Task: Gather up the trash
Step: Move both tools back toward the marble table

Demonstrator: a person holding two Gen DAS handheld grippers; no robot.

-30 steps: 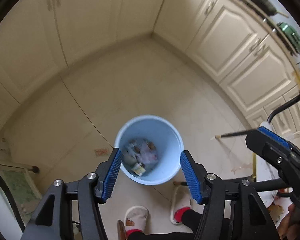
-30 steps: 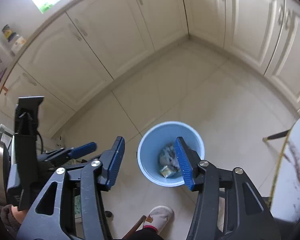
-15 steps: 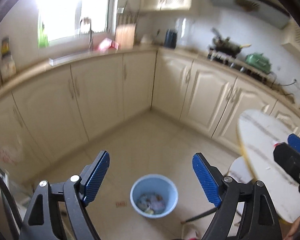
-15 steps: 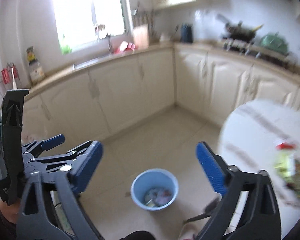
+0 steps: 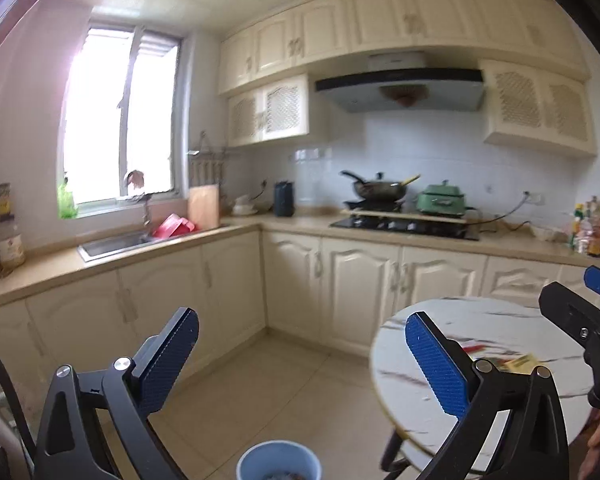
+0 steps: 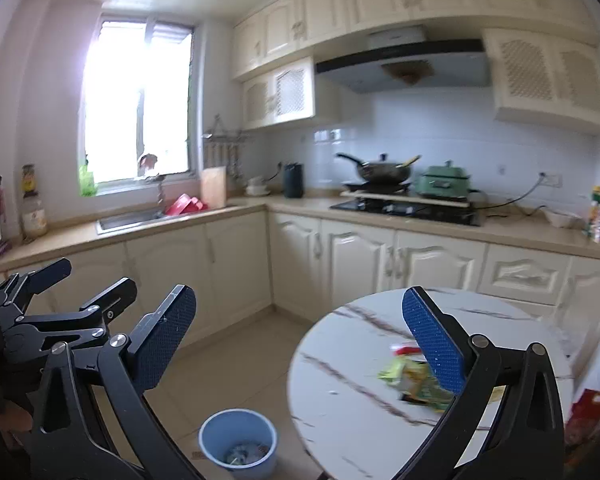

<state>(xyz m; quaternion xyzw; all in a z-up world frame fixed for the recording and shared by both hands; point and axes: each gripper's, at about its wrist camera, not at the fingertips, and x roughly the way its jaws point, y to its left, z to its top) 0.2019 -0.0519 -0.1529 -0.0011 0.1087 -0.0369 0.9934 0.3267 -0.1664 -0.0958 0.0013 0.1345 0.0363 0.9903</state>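
Trash wrappers (image 6: pixel 414 380), green and yellow, lie on the round marble table (image 6: pixel 340 420) at four o'clock in the right wrist view. At six o'clock the blue bin (image 6: pixel 238 442) stands on the floor. Both the left gripper (image 5: pixel 302 356) and the right gripper (image 6: pixel 300 340) are still spreading wide, with nothing between them.

worktop (image 6: pixel 340 412): round, marble-look, crumpled wrappers (image 6: pixel 414 380) lying on it | floor (image 6: pixel 228 376): blue bin (image 6: pixel 238 442) standing beside worktop
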